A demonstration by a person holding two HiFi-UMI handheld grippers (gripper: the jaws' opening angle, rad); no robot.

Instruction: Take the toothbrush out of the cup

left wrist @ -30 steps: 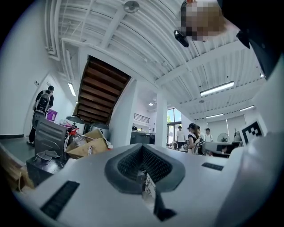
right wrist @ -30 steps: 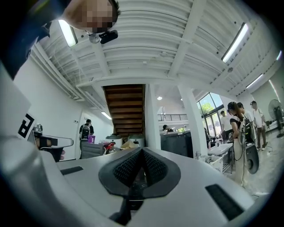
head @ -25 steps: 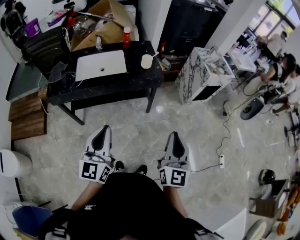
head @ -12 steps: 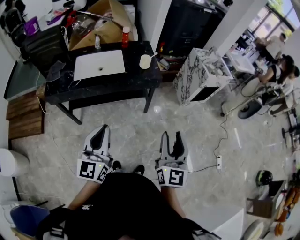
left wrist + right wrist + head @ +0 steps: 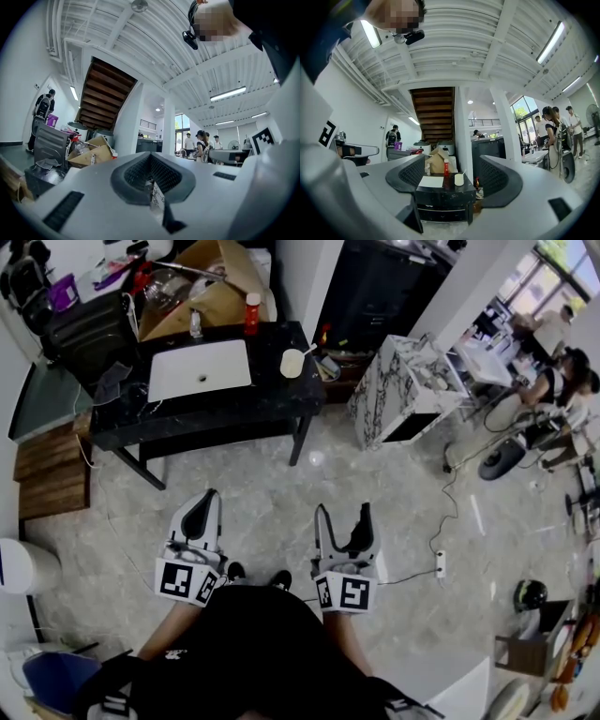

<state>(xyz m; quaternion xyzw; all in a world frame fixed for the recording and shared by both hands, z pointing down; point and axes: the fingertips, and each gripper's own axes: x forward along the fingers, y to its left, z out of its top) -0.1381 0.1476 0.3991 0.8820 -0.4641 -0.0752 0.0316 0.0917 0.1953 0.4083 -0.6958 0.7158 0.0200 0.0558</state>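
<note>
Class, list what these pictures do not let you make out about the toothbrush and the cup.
- Toothbrush: in the right gripper view it is only a thin sliver above the cup, too small to show bristles.
- Cup's contents: in the head view, too small and distant to see.
- Left gripper view: the cup is hidden behind the shut left gripper.

Glossy marble floor (image 5: 272, 498), glossy black table (image 5: 277, 381)

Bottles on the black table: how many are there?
2. A red bottle stands at the back edge of the black table, right of the white sink. A small clear bottle stands behind the sink. More may hide in the clutter beyond.
</note>
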